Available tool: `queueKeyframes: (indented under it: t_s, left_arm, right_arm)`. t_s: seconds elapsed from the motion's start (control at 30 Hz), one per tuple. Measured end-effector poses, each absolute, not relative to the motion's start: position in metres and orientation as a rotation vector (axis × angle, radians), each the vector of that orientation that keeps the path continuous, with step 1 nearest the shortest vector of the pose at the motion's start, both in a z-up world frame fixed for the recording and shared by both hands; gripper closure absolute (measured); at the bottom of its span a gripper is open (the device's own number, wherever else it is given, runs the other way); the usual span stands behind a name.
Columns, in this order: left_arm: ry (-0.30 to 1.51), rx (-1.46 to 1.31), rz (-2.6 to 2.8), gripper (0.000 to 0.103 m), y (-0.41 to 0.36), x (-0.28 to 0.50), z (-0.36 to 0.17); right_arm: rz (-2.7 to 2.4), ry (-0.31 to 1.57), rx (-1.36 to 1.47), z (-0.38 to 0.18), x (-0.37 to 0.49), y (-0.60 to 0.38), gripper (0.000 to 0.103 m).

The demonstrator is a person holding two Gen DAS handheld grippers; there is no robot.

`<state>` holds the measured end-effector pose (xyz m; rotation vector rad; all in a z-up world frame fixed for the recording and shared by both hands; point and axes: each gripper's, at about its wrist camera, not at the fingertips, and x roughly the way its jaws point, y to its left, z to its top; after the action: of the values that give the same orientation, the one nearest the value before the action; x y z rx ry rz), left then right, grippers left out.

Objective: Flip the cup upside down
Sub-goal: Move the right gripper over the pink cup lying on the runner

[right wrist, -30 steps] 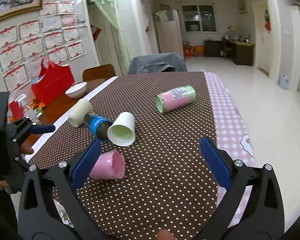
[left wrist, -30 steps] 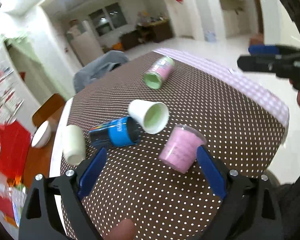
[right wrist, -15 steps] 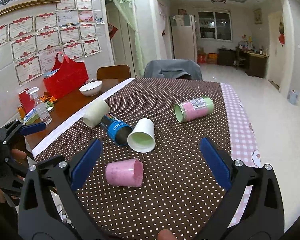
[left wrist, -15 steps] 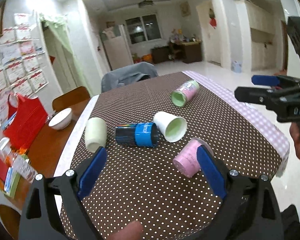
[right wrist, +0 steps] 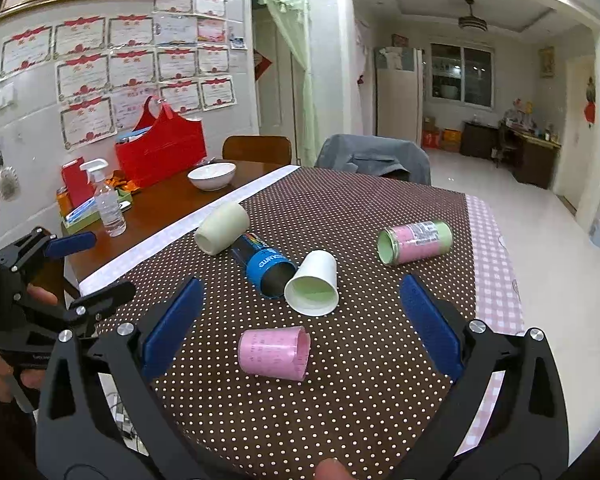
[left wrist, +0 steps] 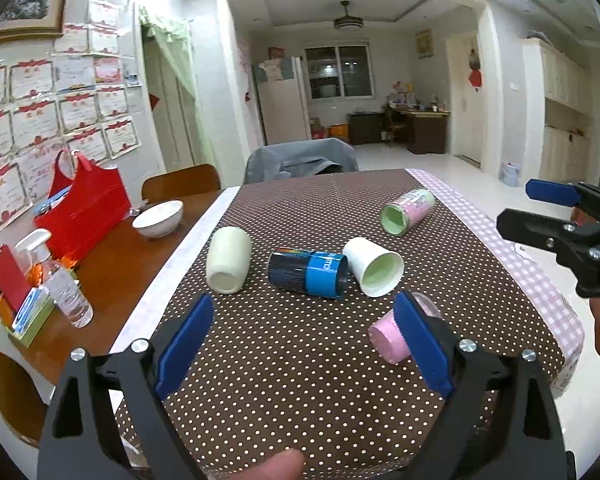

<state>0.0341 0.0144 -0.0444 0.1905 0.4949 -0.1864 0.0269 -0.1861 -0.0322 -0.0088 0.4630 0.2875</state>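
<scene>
Several cups lie on their sides on the brown dotted tablecloth. A pink cup is nearest; in the left wrist view my right finger partly hides it. Behind it lie a white cup, a blue-black cup, a cream cup and a pink-green cup. My left gripper is open and empty above the table's near edge. My right gripper is open and empty, with the pink cup between its fingers further ahead.
On the bare wood at the left stand a white bowl, a red bag, a spray bottle and small boxes. A chair draped in grey cloth stands at the far end. A pink checked cloth edge runs along the right.
Both grippers have pulled back and levelled, so the cups look farther off and more of the room shows. The cups have not moved. Both grippers stayed open.
</scene>
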Motion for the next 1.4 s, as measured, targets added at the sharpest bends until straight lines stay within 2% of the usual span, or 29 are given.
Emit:
queueKeyframes:
  t_s: [0.73,0.97,1.4]
  left_arm:
    - [0.458,0.107,-0.062,0.013,0.036,0.023,-0.048]
    - [0.457,0.113,-0.039,0.013,0.041,0.026,-0.052]
    - [0.504,0.14,-0.044,0.013,0.04,0.038,-0.073]
  right_arm:
    - [0.444,0.421,-0.109,-0.037,0.028,-0.16,0.006]
    - [0.496,0.467,-0.27,-0.053,0.046,-0.154,0.006]
    - [0.714,0.722,-0.792,-0.118,0.083,-0.111,0.006]
